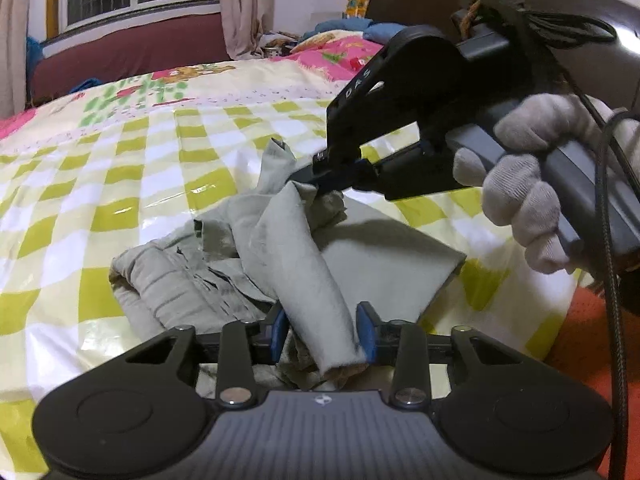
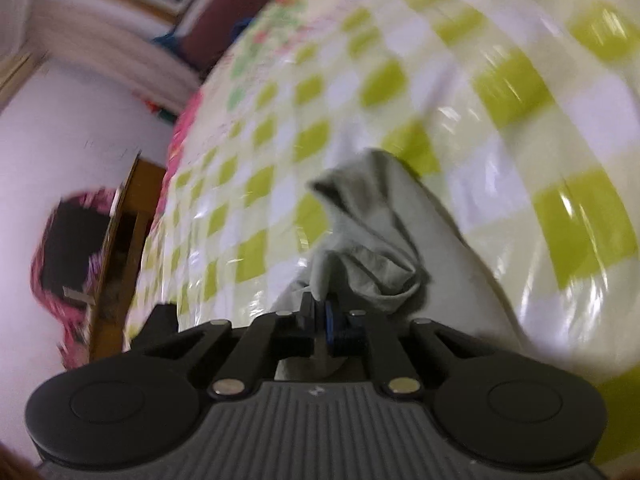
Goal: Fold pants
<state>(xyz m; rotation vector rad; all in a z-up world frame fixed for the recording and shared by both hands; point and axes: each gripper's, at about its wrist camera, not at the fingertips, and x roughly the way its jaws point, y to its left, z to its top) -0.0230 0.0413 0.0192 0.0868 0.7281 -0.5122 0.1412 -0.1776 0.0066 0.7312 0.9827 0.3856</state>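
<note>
The left tool (image 1: 323, 334) pinches a pants (image 1: 280, 248) leg near; the right tool (image 2: 319, 320) pinches cloth farther right, above the bed (image 1: 120, 168).

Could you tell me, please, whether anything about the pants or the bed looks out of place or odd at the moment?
The grey pants lie crumpled in a heap on the checked bed cover, not flat. The right gripper pinches a bunched corner, while one leg runs twisted between the left gripper fingers. Nothing looks damaged or spilled.
</note>
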